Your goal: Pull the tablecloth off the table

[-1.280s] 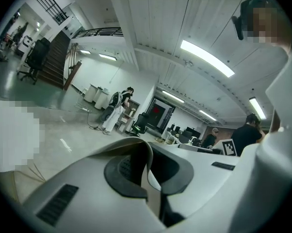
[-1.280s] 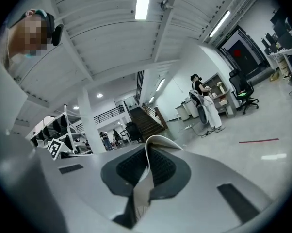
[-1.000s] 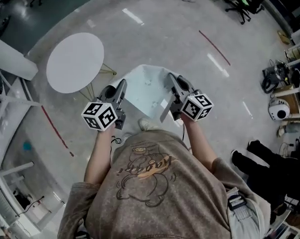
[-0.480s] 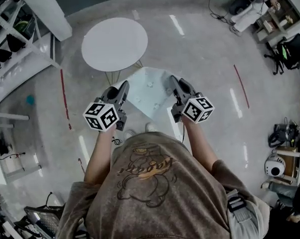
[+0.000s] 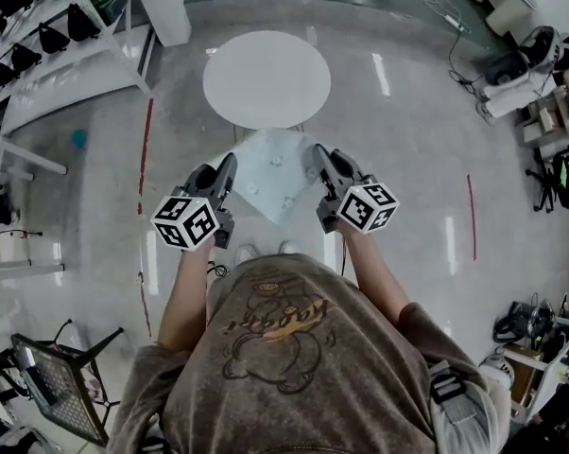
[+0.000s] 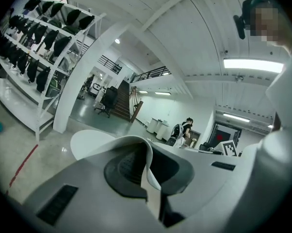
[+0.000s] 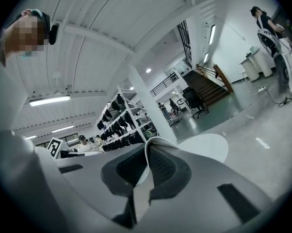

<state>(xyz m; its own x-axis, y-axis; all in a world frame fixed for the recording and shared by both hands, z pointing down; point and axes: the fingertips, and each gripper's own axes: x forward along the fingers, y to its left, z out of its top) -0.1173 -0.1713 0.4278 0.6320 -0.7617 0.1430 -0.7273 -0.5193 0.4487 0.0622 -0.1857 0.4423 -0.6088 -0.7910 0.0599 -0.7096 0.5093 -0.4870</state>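
**Cloth off, table now dead ahead**

Our left tongs (image 5: 230,166) and right tongs (image 5: 318,155) each clamp an edge of the tablecloth (image 5: 275,173), stretched between them. We have swung round: the bare table (image 5: 266,78), lately off to their left, now stands beyond their tips. Pulling looks done.

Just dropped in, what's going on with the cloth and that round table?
A person holds a gripper in each hand. The left gripper and the right gripper are each shut on an edge of the white tablecloth, which hangs spread between them in front of the person's body. The cloth is already off the round white table, which stands just ahead with nothing on its top.
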